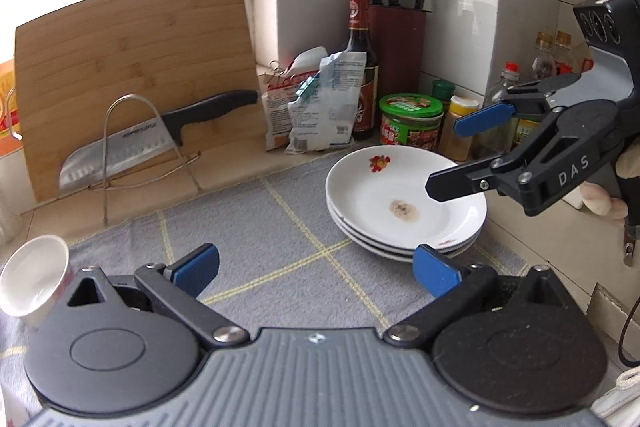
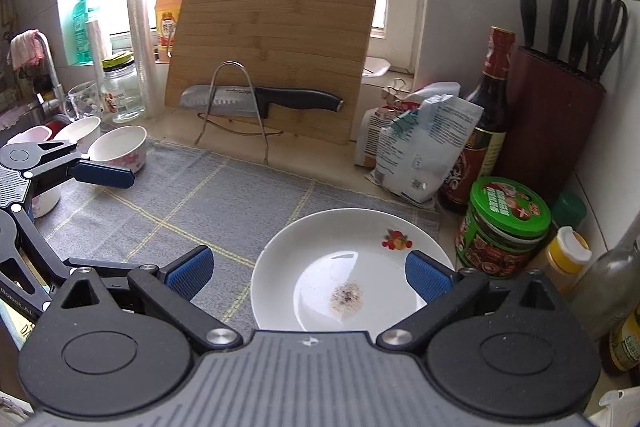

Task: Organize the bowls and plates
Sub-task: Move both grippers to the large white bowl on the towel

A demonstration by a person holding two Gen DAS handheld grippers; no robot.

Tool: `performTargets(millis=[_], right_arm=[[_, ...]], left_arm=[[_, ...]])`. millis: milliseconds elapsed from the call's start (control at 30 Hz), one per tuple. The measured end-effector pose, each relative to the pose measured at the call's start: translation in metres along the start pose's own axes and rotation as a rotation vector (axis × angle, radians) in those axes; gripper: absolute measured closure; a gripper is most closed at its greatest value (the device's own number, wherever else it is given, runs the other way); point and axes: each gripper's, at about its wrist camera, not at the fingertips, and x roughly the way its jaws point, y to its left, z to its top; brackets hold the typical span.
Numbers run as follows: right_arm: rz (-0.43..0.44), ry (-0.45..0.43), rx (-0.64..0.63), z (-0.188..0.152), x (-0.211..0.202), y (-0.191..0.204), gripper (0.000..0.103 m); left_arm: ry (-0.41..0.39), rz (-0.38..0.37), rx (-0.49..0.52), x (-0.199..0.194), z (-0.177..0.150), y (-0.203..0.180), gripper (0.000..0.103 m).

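Observation:
Three white plates (image 1: 400, 203) are stacked at the right of the grey mat (image 1: 248, 227); the top plate (image 2: 320, 239) has a fruit print and a brown stain. My right gripper (image 1: 446, 157) hovers open over the stack's right rim, with nothing between its fingers; in its own view the right gripper (image 2: 310, 275) sits low over the top plate's near edge. My left gripper (image 1: 318, 271) is open and empty above the mat, left of the stack. A white bowl (image 1: 34, 275) lies tilted at the far left. Several bowls (image 2: 120, 145) stand at the mat's left end.
A bamboo cutting board (image 2: 276, 47) leans at the back, with a knife (image 2: 260, 99) on a wire rack in front. Bags (image 2: 420, 147), a sauce bottle (image 2: 484, 131), a green-lidded jar (image 2: 504, 227) and a knife block (image 2: 552, 119) crowd the right corner. A faucet (image 2: 48, 67) is at the left.

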Motion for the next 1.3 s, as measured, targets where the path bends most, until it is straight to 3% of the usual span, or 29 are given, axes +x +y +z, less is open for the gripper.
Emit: performTargets(millis=[300, 600, 833, 1100, 1300], right_arm=[[0.112, 0.016, -0.069, -0.001, 0.031, 0.055, 0.000], [0.188, 0.056, -0.100, 0.002, 0.063, 0.140, 0.000], [0.207, 0.071, -0.110, 0.008, 0.081, 0.201, 0.000], [0.220, 0.081, -0.155, 0.015, 0.103, 0.258, 0.000], [0.222, 0.068, -0.222, 0.021, 0.117, 0.296, 0.000]], left_arm=[[0.057, 0.114, -0.091, -0.037, -0.045, 0.039, 0.001], [0.102, 0.133, -0.149, -0.069, -0.076, 0.104, 0.001], [0.086, 0.129, -0.167, -0.098, -0.088, 0.158, 0.001], [0.067, 0.179, -0.179, -0.120, -0.099, 0.215, 0.001], [0.098, 0.220, -0.168, -0.121, -0.103, 0.255, 0.001]])
